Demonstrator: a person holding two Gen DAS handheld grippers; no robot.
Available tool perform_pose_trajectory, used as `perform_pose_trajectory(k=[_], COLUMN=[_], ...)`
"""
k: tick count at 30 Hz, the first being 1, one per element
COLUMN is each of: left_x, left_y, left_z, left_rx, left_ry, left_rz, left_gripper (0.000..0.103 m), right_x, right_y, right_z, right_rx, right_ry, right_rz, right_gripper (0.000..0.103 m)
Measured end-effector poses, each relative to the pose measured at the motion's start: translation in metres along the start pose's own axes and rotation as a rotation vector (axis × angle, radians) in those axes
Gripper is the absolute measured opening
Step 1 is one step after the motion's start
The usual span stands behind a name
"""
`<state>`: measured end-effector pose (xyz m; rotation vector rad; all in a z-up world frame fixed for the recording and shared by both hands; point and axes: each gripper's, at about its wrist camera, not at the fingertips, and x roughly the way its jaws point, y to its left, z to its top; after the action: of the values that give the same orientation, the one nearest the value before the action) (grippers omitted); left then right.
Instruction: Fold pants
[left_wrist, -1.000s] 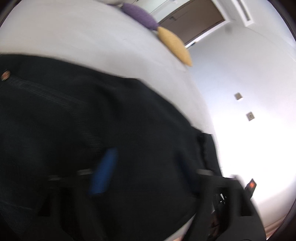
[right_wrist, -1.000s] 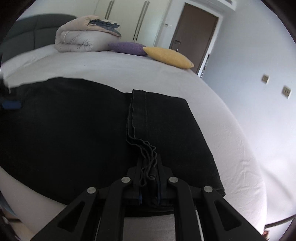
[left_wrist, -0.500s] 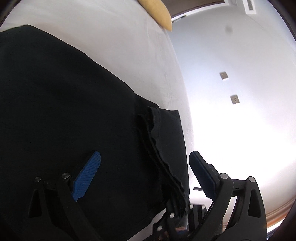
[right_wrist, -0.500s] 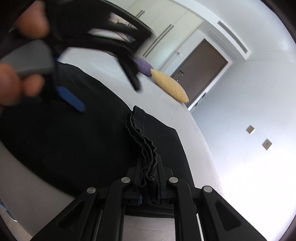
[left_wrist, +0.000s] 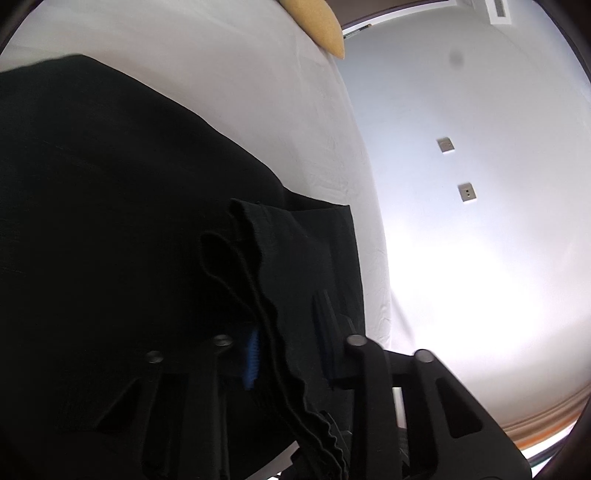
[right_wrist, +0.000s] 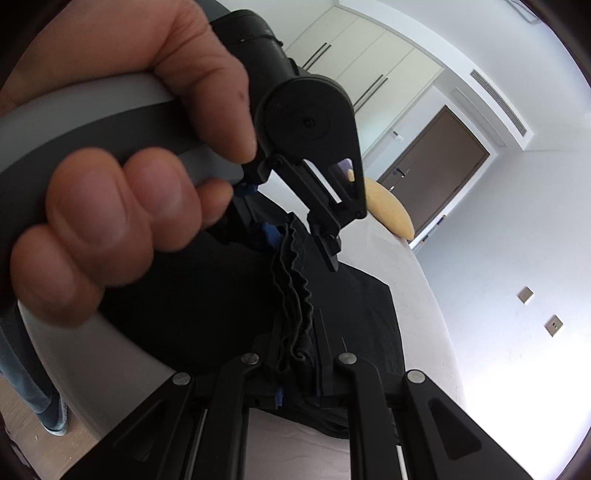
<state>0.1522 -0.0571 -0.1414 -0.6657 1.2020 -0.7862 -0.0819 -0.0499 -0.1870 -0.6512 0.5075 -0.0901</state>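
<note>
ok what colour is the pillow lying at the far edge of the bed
Mustard yellow; the oval pillow on the white bed shows best in the right wrist view.

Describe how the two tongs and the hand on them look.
Both tongs are matte black linkage arms with silver pivot pins and blue finger pads. In the right wrist view, the left tongs have a grey curved handle and a round black housing, gripped by a bare hand. No cables show.

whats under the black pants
A white bed sheet shows around the black pants, so they lie on the bed. The sheet directly beneath is covered. Both grippers, left and right, pinch the bunched hem.
</note>
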Motion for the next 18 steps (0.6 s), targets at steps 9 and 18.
perform_pose_trajectory(k=[9, 18], left_x=[-0.05, -0.082], left_y=[0.036, 0.08], left_z=[0.013, 0.02], left_rx=[0.015, 0.009], left_ry=[-0.048, -0.077], left_rz=[0.094, 0.189], left_gripper=[0.01, 0.01], right_x=[0.004, 0.019], right_y=[0.036, 0.066], right_z=[0.032, 0.048], right_rx=[-0.125, -0.229], right_ry=[-0.053, -0.065], right_rz=[0.117, 0.213], right_gripper=[0.013, 0.013])
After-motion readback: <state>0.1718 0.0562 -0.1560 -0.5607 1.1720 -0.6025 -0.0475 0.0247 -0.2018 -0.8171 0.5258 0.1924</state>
